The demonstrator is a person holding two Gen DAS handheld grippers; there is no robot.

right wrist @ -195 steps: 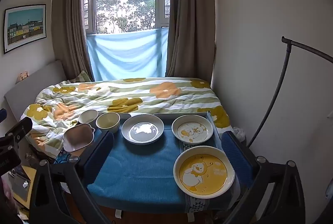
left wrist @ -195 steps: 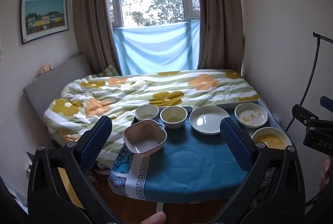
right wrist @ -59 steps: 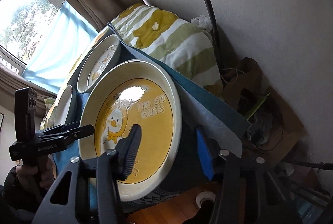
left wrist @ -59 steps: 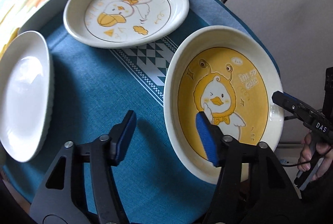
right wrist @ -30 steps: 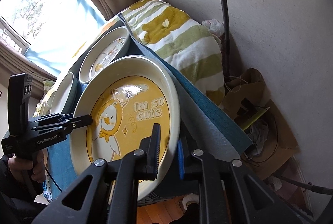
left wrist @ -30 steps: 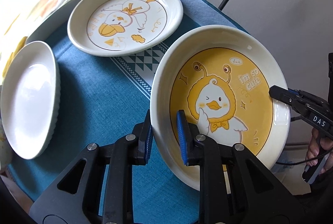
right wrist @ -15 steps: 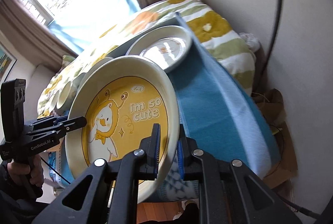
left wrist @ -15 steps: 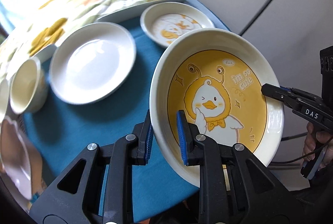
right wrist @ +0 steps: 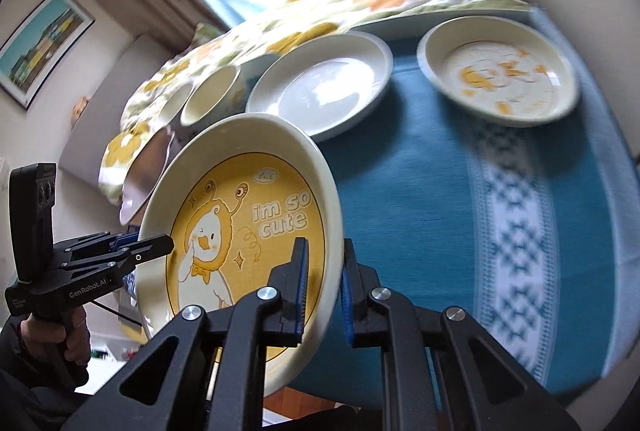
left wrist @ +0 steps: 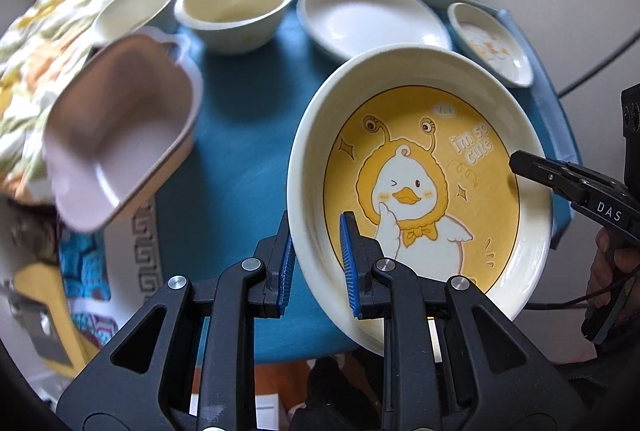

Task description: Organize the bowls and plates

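Carry step: yellow duck plate (left wrist: 420,171) is held clear of the blue tablecloth (left wrist: 240,119), rim clamped by left gripper (left wrist: 316,263) and right gripper (right wrist: 324,291). Next, a level set-down onto the white plate (left wrist: 368,19) is probably called for.

Cream plate (left wrist: 420,167) with yellow duck cartoon, teal tablecloth (left wrist: 248,135), pink dish (left wrist: 120,135), plain white plate (right wrist: 320,83), blue-padded black claws
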